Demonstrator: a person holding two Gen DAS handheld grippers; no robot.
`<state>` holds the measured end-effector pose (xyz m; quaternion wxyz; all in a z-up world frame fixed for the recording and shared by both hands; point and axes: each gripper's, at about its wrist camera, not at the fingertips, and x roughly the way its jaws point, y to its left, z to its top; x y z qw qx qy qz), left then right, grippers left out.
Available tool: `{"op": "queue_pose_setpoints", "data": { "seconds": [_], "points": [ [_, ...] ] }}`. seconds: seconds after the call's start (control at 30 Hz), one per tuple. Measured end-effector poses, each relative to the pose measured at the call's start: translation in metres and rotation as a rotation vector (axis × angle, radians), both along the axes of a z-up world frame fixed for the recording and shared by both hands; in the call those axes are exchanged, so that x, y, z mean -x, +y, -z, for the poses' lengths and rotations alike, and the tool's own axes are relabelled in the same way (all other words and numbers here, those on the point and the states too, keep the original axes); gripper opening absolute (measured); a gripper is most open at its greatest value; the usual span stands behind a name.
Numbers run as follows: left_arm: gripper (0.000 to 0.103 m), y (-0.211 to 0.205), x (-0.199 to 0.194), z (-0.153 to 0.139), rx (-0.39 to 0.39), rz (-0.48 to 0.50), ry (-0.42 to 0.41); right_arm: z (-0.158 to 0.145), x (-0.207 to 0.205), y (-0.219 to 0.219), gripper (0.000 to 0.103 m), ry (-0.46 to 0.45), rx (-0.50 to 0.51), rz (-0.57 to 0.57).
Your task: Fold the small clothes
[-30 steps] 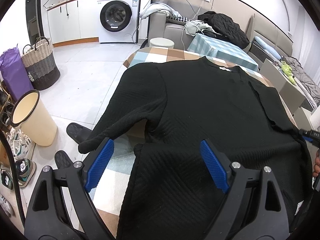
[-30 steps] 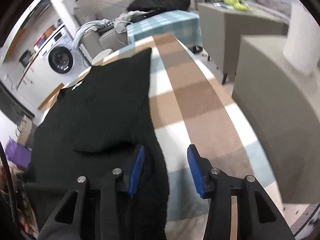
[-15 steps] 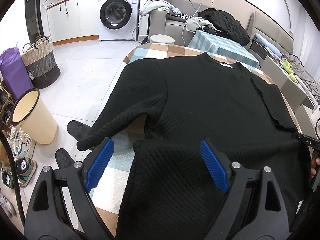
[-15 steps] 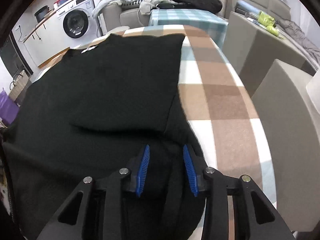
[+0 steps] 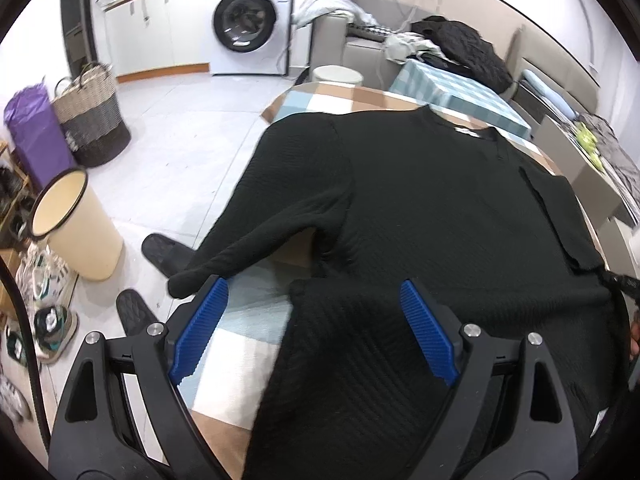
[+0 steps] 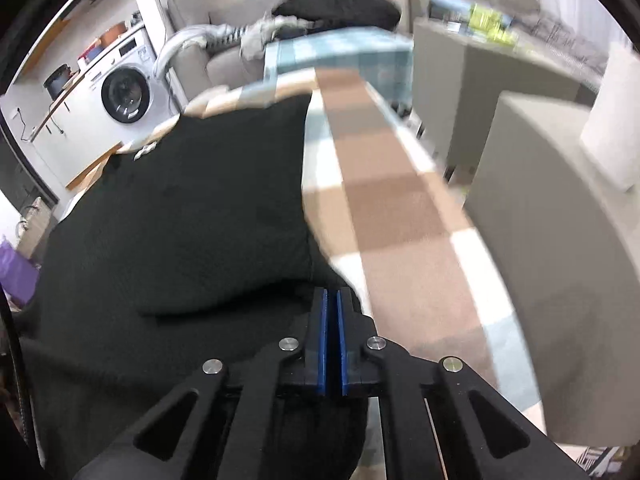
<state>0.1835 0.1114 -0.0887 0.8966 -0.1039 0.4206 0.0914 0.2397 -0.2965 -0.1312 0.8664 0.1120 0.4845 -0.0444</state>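
Sweater (image 5: pixel 420 208) hem beyond bottom edge

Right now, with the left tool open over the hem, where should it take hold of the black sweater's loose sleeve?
Probably at the cuff of the black sweater's loose sleeve. It trails off the checked table edge, free of the body. Bring the left tool in from the floor side, pinching across the flat cuff end.

Your left gripper (image 5: pixel 316 326) hovers with its jaws spread wide, fingers pointing toward 12 o'clock. Your right gripper (image 6: pixel 331 322) has its blue pads (image 6: pixel 320 344) pressed together, pinching black fabric.
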Motion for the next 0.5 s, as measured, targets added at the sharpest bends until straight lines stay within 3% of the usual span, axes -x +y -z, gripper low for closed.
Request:
{"op": "queue_pose_setpoints", "data": {
  "seconds": [0.03,0.1,0.2,0.3,0.4,0.5],
  "points": [
    [0.087,0.007,0.002,0.001,0.025,-0.02,0.0,-0.007,0.004,0.002,0.01,-0.023,-0.005,-0.008],
    [0.087,0.019,0.005,0.003,0.088,-0.049,-0.005,-0.019,0.011,0.006,0.024,-0.057,-0.022,-0.021],
    [0.087,0.038,0.01,0.007,0.176,-0.099,-0.013,-0.033,0.024,0.008,0.029,-0.092,-0.058,-0.02],
    [0.08,0.061,0.014,0.01,0.304,-0.143,-0.034,-0.046,0.037,0.011,0.033,-0.123,-0.071,-0.008],
    [0.078,0.084,0.019,0.017,0.477,-0.186,-0.042,-0.053,0.048,0.012,0.037,-0.138,-0.085,0.008],
    [0.076,0.098,0.021,0.025,0.593,-0.212,-0.051,-0.057,0.054,0.012,0.04,-0.146,-0.093,0.018]
  ]
}}
